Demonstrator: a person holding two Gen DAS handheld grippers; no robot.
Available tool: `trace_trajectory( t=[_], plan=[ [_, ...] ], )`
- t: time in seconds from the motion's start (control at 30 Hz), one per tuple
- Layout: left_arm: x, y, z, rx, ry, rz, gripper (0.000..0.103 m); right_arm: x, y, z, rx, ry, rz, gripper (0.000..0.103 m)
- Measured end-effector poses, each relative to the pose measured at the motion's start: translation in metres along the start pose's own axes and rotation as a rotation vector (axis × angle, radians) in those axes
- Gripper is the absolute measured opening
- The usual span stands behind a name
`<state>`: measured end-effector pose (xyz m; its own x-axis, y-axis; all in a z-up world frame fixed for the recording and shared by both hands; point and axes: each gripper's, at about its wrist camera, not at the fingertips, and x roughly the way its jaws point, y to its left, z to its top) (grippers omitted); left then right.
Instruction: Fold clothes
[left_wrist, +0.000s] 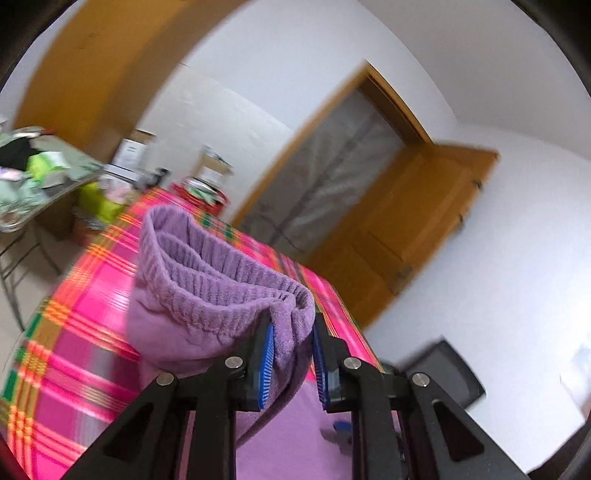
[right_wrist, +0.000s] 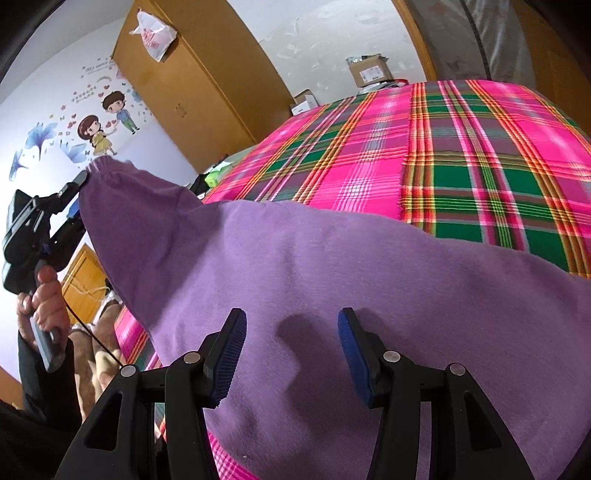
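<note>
Left gripper (left_wrist: 293, 354): jaws narrow, blue ribbed pads pinching the gathered elastic waistband of the purple garment (left_wrist: 207, 295); cloth bunched between the pads, corner raised clear of the bed

Right gripper (right_wrist: 291, 354): jaws wide, nothing between them; pads hover over, possibly resting on, the flat purple panel, contact not certain

Purple garment (right_wrist: 332, 295): soft fleecy knit with a ribbed elastic hem; judged light, limp, no stiffness, drapes from any held point and sags between holds; surface looks napped, unlikely to slip from ribbed pads; not fragile. Best holds judged to be the thick ribbed waistband and the outer corners or seams, where layers stack; a pinch mid-panel would likely take one layer only. Lies mostly spread on the bed, one end lifted at the left

Person's hand (right_wrist: 44, 299): grips the left tool's handle, dark sleeve below

Bed (right_wrist: 480, 155): covered by a pink, green and orange plaid sheet, flat, broad

Room: white walls, cartoon wall stickers (right_wrist: 103, 122), wooden wardrobe (right_wrist: 207, 85), cardboard boxes (right_wrist: 369, 70), wooden door (left_wrist: 413, 206) standing open
</note>
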<state>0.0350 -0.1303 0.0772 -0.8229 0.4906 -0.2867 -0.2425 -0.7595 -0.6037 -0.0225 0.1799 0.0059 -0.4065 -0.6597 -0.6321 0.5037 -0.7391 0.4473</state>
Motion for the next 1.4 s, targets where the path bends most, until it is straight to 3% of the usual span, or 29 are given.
trace_trajectory(
  t=[0.3, 0.43, 0.57, 0.9, 1.03, 1.27, 1.4],
  plan=[
    [0.069, -0.033, -0.056, 0.128, 0.306, -0.11, 0.02, -0.012, -0.009, -0.003, 0.029, -0.024, -0.016, 0.053],
    [0.091, -0.03, -0.086, 0.157, 0.431, -0.097, 0.02, -0.016, -0.014, -0.004, 0.044, -0.029, -0.027, 0.053],
    [0.101, -0.021, -0.104, 0.161, 0.498, -0.079, 0.02, -0.015, -0.015, -0.002, 0.053, -0.033, -0.032, 0.053],
    [0.085, -0.035, -0.107, 0.29, 0.494, -0.068, 0.02, -0.021, -0.012, 0.005, 0.045, -0.068, -0.027, 0.053],
    [0.101, -0.02, -0.118, 0.249, 0.545, -0.065, 0.02, -0.019, -0.013, 0.011, 0.048, -0.066, -0.026, 0.054],
    [0.077, -0.027, -0.114, 0.257, 0.489, -0.059, 0.022, -0.025, -0.002, 0.022, 0.008, -0.092, 0.033, 0.053],
    [0.052, -0.034, -0.107, 0.259, 0.428, -0.087, 0.028, -0.022, 0.005, 0.029, -0.004, -0.095, 0.101, 0.053]
  ],
)
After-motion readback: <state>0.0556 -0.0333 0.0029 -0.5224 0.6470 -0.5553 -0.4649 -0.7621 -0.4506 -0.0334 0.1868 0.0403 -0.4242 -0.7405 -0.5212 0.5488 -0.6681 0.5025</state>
